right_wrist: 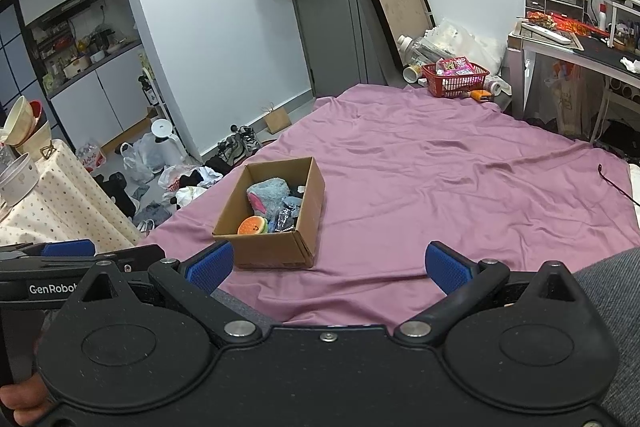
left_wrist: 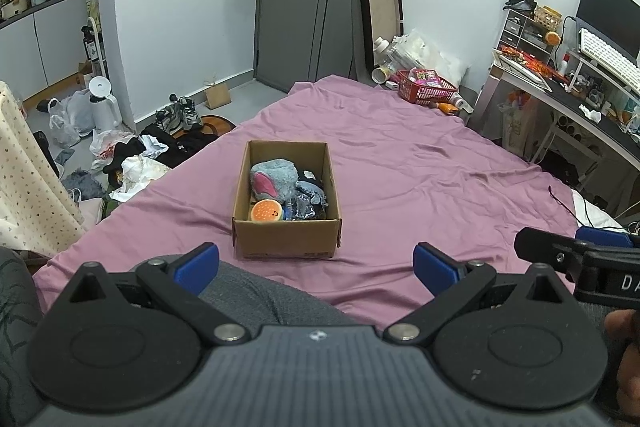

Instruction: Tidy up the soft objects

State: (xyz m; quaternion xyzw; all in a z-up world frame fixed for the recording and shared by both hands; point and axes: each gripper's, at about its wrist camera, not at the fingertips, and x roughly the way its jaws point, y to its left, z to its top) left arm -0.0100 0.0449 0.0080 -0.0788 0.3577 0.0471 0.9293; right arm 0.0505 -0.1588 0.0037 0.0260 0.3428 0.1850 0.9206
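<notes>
Left wrist: cardboard box (left_wrist: pixel 286 241) with blue plush (left_wrist: pixel 274 178)

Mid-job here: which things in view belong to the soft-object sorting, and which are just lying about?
Belongs to the job:
cardboard box on the purple sheet
blue plush in the box
orange round toy in the box
dark soft items in the box
left gripper and right gripper, both open, empty

Just lying about:
red basket
shoes
white kettle
</notes>
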